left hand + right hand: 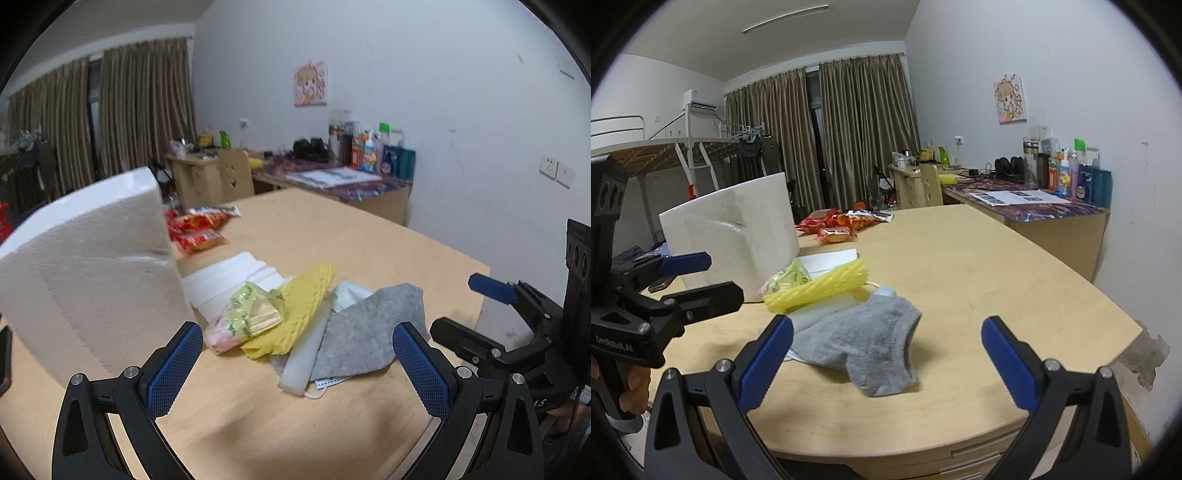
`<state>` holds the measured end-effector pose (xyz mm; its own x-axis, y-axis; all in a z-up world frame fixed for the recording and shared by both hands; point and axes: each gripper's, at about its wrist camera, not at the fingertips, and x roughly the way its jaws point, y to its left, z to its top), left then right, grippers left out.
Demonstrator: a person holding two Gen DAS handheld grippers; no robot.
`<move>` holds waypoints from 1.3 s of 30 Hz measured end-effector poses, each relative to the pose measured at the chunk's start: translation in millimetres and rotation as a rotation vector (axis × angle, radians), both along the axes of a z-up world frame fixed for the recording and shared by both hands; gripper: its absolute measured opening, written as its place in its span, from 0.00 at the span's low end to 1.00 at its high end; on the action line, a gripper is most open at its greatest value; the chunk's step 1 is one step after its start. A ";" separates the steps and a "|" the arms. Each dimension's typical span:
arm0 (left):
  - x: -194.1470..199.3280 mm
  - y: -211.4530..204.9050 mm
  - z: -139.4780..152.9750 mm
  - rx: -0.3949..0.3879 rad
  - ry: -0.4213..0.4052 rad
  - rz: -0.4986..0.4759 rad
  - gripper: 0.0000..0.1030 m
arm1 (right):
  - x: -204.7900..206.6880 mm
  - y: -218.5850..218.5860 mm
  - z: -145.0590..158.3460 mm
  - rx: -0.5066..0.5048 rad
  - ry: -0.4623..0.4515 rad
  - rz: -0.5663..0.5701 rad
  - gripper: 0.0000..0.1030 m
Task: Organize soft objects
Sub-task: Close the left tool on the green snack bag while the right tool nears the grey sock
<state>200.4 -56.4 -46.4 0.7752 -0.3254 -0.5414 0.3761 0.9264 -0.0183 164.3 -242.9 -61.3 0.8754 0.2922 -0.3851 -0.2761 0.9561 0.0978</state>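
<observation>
The grey sock (864, 350) lies on the table (979, 280) just in front of the yellow foam net (816, 288), ungrasped, so you look poised to pick: both grippers' fingers (764, 363) gape empty, and your right gripper (886, 363) should descend and close on it.

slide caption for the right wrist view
Open right gripper above a grey sock on the wooden table, left gripper open alongside.

Little can be read. At the lower left of the right wrist view, white letters on the black body of the left tongs (701, 275) look like "GenRobot.AI". At the lower right of the left wrist view, a mark like "15" stands on the right tongs (491, 295). Print on the snack packets (836, 221) is too blurred.
</observation>
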 end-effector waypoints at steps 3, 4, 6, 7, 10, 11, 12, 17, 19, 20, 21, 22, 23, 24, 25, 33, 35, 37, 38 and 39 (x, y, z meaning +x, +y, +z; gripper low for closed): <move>12.7 -5.5 -2.9 0.003 0.037 -0.040 0.99 | 5.3 -4.1 -1.2 -0.002 0.011 -0.008 1.00; 16.2 -6.9 -2.7 0.008 0.037 -0.045 0.98 | 6.0 -4.1 -1.6 -0.004 0.012 -0.009 1.00; 24.1 -7.6 0.3 -0.007 0.022 -0.046 0.98 | 8.0 -5.2 -2.8 -0.009 0.017 -0.009 1.00; 28.5 -7.3 2.0 -0.018 0.018 -0.035 0.98 | 9.4 -4.7 -3.2 -0.011 0.020 -0.012 1.00; 42.0 -8.9 3.2 -0.046 0.008 0.000 0.98 | 14.9 -2.9 -6.7 -0.015 0.036 -0.012 1.00; 46.5 -9.9 2.6 -0.067 0.009 0.008 0.98 | 16.4 -3.0 -7.6 -0.016 0.039 -0.014 1.00; 50.9 -12.2 1.7 -0.077 0.005 0.013 0.98 | 18.2 -3.0 -8.6 -0.018 0.041 -0.013 1.00; 78.0 -20.8 -5.1 -0.062 0.045 0.049 0.92 | 26.8 -5.6 -12.5 -0.020 0.057 -0.013 1.00; 84.8 -18.9 -7.7 -0.064 0.054 0.064 0.92 | 29.7 -6.8 -13.3 -0.017 0.062 -0.007 1.00; 86.9 -16.8 -9.1 -0.054 0.049 0.078 0.92 | 31.7 -7.2 -13.8 -0.018 0.065 -0.006 1.00; 88.4 -13.5 -11.0 -0.047 0.050 0.097 0.92 | 33.3 -7.0 -14.3 -0.021 0.068 -0.004 1.00; 88.2 -10.5 -13.1 -0.050 0.055 0.108 0.92 | 34.9 -7.0 -14.5 -0.026 0.072 -0.003 1.00; 89.8 -6.7 -15.7 -0.056 0.068 0.120 0.92 | 36.5 -7.3 -14.3 -0.031 0.074 -0.003 1.00; 90.7 -3.8 -18.5 -0.051 0.073 0.138 0.92 | 37.0 -6.4 -14.4 -0.036 0.076 -0.003 1.00; 92.4 -0.5 -21.6 -0.039 0.081 0.161 0.92 | 38.6 -5.7 -14.2 -0.043 0.079 0.001 1.00; 99.0 15.5 -30.3 -0.042 0.144 0.208 0.80 | 49.8 4.4 -11.1 -0.082 0.087 0.029 1.00; 99.6 15.9 -33.3 -0.027 0.156 0.210 0.73 | 51.0 5.1 -11.2 -0.088 0.090 0.034 1.00; 101.4 17.9 -38.5 -0.029 0.191 0.202 0.68 | 52.1 5.8 -11.4 -0.098 0.091 0.036 1.00; 102.5 17.5 -41.0 -0.030 0.204 0.197 0.66 | 52.9 5.6 -11.7 -0.099 0.093 0.038 1.00; 103.9 17.6 -42.7 -0.030 0.216 0.197 0.66 | 53.5 5.4 -12.1 -0.099 0.095 0.041 1.00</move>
<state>304.3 -38.8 -89.2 0.6927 -0.1988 -0.6933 0.1737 0.9790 -0.1072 217.8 -237.5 -73.4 0.8220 0.2832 -0.4940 -0.3088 0.9506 0.0312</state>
